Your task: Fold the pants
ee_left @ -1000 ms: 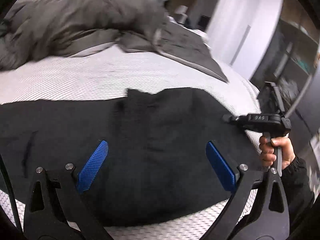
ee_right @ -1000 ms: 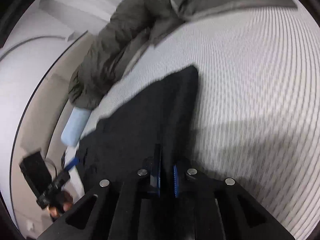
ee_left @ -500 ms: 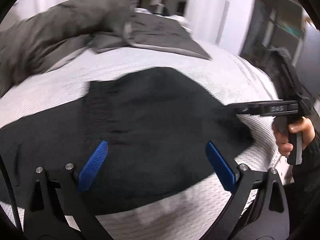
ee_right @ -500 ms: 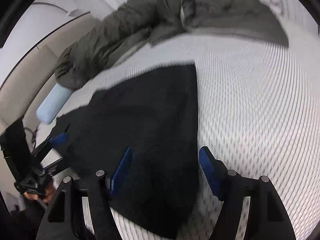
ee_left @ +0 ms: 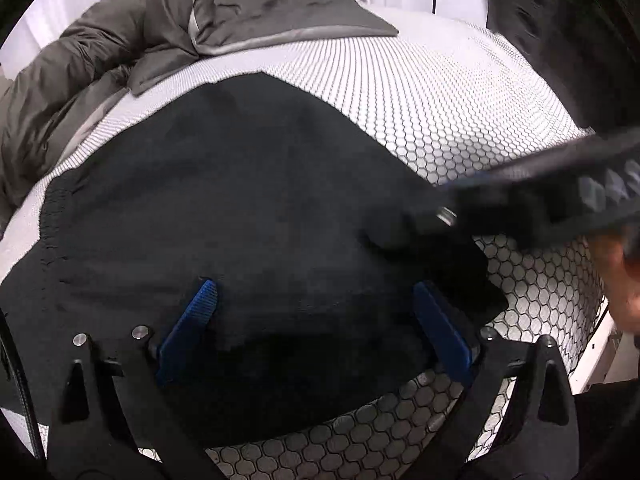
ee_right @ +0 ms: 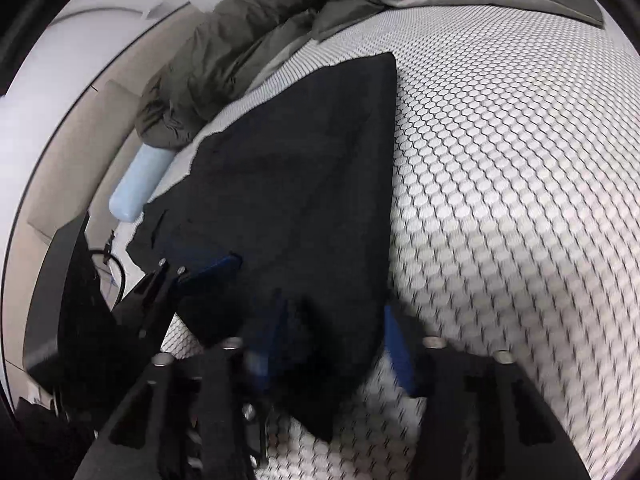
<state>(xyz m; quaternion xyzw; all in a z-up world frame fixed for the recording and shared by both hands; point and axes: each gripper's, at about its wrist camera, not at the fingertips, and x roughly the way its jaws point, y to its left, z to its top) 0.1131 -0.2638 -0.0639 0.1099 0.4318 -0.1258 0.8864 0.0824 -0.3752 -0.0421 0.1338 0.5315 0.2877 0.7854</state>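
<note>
Your black pants (ee_left: 248,208) are lying flat on the mattress (ee_left: 460,92) with the honeycomb mesh cover, already doubled over, with one end reaching almost to the mattress's near edge. Your left gripper (ee_left: 316,320) hangs over that near end with its blue pads (ee_left: 192,316) spread wide and nothing pinched between them.

Your right gripper (ee_right: 332,344) is at the corner of the pants nearest it. Its jaws have just been closing in from wider, and the corner of the fabric sits between the blue pads (ee_right: 396,340). It's pretty blurry there, so I can't say for sure, but it looks like they aren't pressing on it yet.

A grey-brown duvet (ee_left: 100,60) is bunched up along the far edge, and a pale blue bolster (ee_right: 136,184) lies at the mattress's side.
</note>
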